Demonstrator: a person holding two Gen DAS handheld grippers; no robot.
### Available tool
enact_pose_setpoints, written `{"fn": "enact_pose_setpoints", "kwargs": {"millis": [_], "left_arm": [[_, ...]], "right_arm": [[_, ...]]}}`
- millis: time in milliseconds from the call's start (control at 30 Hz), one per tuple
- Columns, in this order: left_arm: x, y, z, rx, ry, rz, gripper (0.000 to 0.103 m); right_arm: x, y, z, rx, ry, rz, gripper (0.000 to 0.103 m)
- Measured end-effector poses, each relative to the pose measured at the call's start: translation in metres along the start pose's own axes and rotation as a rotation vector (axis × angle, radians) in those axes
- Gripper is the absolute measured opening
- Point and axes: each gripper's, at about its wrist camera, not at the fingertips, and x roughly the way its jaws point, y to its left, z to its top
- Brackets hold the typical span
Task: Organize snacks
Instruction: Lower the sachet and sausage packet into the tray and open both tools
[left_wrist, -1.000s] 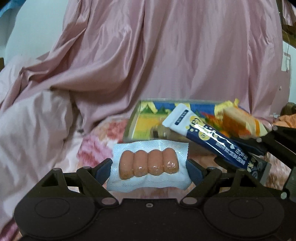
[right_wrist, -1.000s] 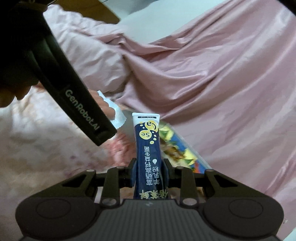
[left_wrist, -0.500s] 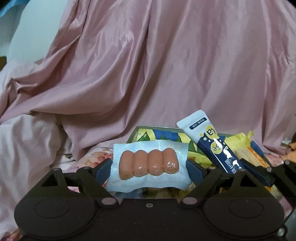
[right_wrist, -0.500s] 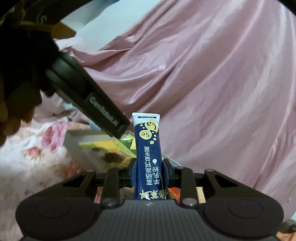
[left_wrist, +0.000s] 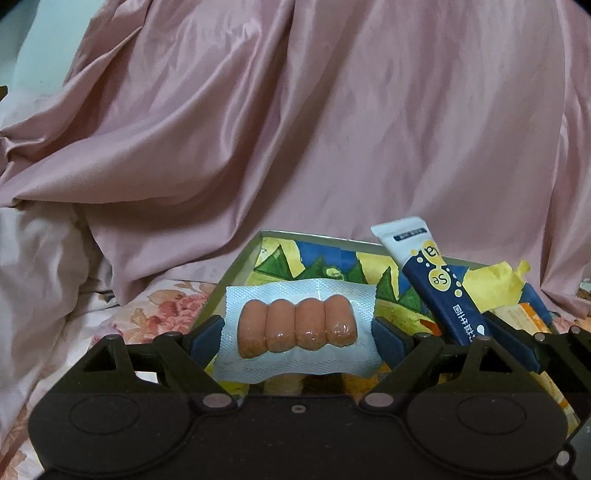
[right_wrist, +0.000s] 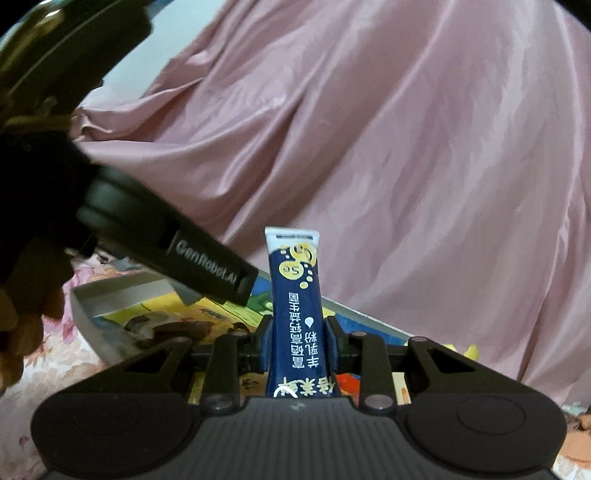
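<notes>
Clear-wrapped sausage pack (left_wrist: 297, 328) between left fingers (left_wrist: 207, 338)

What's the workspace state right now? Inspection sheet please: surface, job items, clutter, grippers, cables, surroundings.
Surface: floral bedsheet, soft and uneven.
Job's things: sausage pack, four sausages in clear wrap; blue sachet, upright; open box with colourful lining, already holding yellow and orange packets.
Clutter: nothing seen outside the box.
Grippers: left gripper holds the sausage pack by its side edges, jaws wide; right gripper clamps the sachet low on its body. Both sit at the box, snacks not yet released.
Cables: nothing seen.
Surroundings: pink satin cloth draped behind the box; pale wall at the upper left.
</notes>
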Motion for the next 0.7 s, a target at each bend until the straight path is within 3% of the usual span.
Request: {"fn": "enact_pose_setpoints", "kwargs": {"millis": [700], "left_arm": [[0.019,0.01,-0.012,-0.11,0.097,-0.012,0.089]], "right_arm": [[0.014,-0.009,-0.004,0.054,0.065,0.047,0.033]]}}
